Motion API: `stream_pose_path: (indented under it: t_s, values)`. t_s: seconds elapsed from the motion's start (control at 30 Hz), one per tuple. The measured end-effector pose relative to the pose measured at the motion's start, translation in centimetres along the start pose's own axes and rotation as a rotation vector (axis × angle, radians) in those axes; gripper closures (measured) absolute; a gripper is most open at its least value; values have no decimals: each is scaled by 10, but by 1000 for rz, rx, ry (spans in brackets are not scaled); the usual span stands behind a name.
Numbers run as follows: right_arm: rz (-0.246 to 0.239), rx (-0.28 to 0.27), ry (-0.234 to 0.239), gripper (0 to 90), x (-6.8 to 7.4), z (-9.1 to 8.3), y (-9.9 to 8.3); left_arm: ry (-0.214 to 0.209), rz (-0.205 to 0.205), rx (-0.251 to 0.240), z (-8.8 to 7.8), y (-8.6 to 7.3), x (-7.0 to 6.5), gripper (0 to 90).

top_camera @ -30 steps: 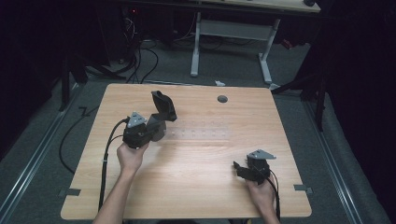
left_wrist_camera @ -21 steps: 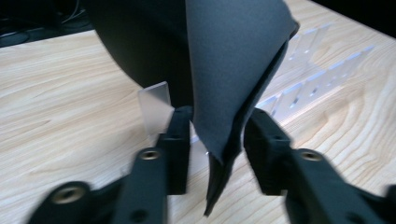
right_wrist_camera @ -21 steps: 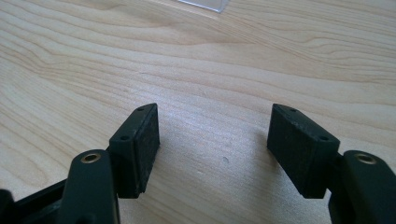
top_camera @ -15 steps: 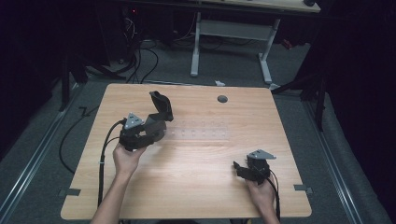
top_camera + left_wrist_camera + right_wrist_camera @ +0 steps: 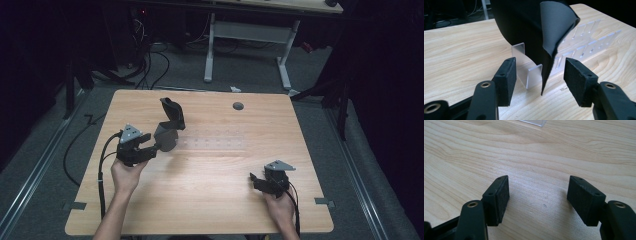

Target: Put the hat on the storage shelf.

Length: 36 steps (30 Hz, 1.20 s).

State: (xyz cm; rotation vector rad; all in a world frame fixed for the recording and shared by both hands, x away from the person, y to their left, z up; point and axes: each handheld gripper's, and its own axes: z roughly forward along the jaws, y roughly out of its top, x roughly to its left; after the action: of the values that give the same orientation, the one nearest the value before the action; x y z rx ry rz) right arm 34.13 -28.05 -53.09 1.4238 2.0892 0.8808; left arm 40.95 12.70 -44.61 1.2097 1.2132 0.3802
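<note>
The dark curved sheet stands upright on the left half of the table, its lower edge set among the clear plastic dividers of a transparent slotted rack that lies flat on the wood; in the left gripper view the sheet's thin grey edge drops down between two clear upright tabs, so it looks seated there, though whether it sits fully in a slot I cannot tell; the sheet curls over at its top. The left gripper is just beside its base, and its jaws have just been opening; they now stand wide, the sheet's lower corner between them but neither pad pressing on it, so that's a release, not a hold. By my reading the placing is as good as done; what's left is to draw the left gripper clear without knocking the sheet, and to see whether it stands on its own. Over on the right, well apart from all this, the right gripper hovers low over bare wood, jaws open and nothing between them.
</note>
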Motion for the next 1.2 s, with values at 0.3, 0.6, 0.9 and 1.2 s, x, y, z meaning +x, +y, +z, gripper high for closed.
stream_pose_path:
  t_s: [0.3, 0.6, 0.9, 1.2]
  values:
    - [1, 0, 0, 345, 0, 0, 0, 3, -11, -1, -11, -4, 4, 434]
    - [2, 0, -1, 345, 0, 0, 0, -42, -29, -26, -27, -2, 3, 453]
    - [1, 0, -1, 345, 0, 0, 0, -11, -28, 13, -35, -10, 6, 472]
    - [2, 0, -1, 345, 0, 0, 0, -34, -39, 12, -44, -21, 7, 510]
